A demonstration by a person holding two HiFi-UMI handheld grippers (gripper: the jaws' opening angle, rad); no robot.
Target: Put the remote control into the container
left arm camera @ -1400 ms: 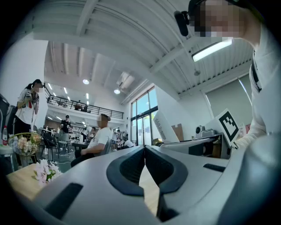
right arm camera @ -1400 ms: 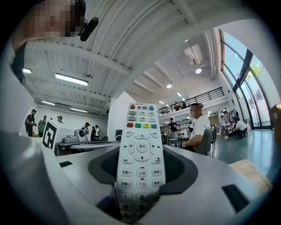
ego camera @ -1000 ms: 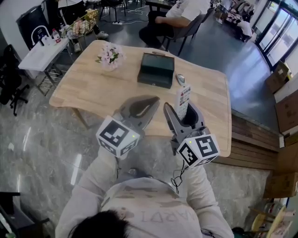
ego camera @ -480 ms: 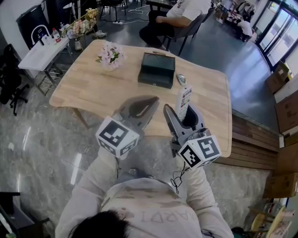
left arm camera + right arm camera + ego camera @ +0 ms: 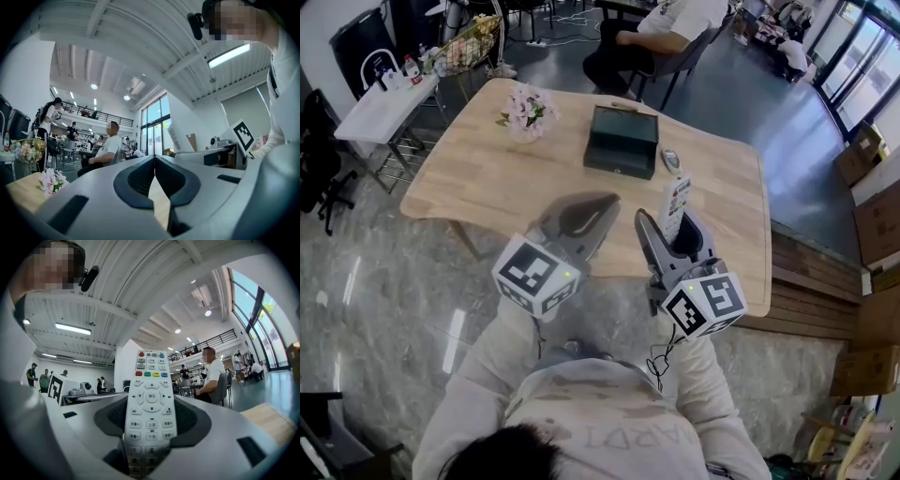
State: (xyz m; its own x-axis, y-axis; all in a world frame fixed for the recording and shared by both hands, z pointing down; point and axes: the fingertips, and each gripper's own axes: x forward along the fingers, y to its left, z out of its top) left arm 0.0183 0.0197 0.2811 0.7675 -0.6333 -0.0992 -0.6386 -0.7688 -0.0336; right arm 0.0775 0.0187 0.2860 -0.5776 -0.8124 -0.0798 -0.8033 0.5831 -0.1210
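The right gripper (image 5: pixel 670 227) is clamping the lower end of the white push-button remote control (image 5: pixel 150 399), jaws closed against its two long sides. The button face is turning toward the gripper's own camera and the upper half is projecting clear beyond the tips. Judging by this, the low grip is leaving the top end free to go into the box first. The left gripper (image 5: pixel 153 161) is riding alongside at 9 o'clock, tips pressed together on nothing, likely just keeping out of the way. In the head view the remote is hanging over the near part of the light wooden table (image 5: pixel 506 183), not touching it. The dark green rectangular container (image 5: pixel 622 141) is sitting well apart at 11 o'clock from the right gripper. Whether its top is fully open is hard to tell from here. A small grey oval object (image 5: pixel 669 159) is lying just beside the container's right wall, at 12 o'clock from the remote, and is narrowing the approach on that side. A bunch of pale pink flowers (image 5: pixel 525 111) is standing at 10 o'clock, well clear. Bare tabletop is running between grippers and container, with the table's edge close at 3 o'clock. A seated person in a white shirt (image 5: pixel 670 19) is occupying the far edge.
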